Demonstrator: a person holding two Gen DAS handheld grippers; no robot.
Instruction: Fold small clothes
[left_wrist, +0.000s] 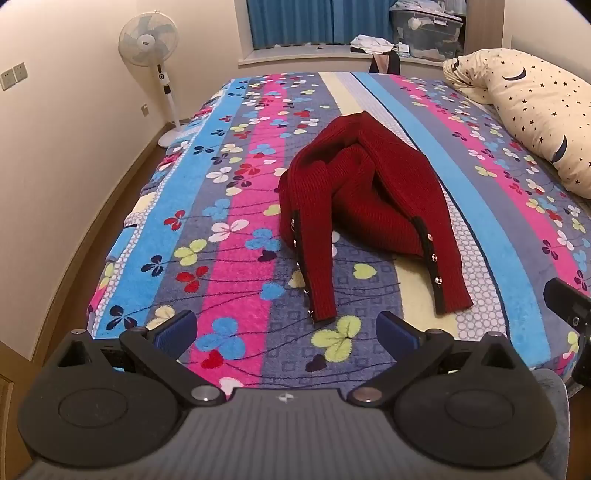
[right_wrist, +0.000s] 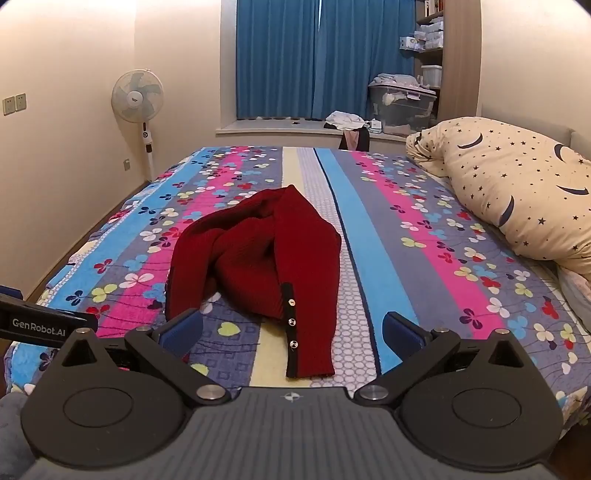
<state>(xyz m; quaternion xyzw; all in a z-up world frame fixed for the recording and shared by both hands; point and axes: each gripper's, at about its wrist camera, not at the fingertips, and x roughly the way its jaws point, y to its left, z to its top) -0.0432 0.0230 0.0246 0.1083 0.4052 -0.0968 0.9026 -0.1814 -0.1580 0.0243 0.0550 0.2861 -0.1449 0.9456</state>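
A small dark red knit sweater lies crumpled on the bed, its two sleeves with black buttoned cuffs stretched toward me. It also shows in the right wrist view. My left gripper is open and empty, just short of the left sleeve's cuff. My right gripper is open and empty, its jaws wide on either side of the right sleeve's cuff, above it. The right gripper's body shows at the left wrist view's right edge.
The bed has a striped floral blanket. A star-patterned pillow lies along the right side. A standing fan is by the left wall. Blue curtains, a windowsill with clothes and a storage box are behind.
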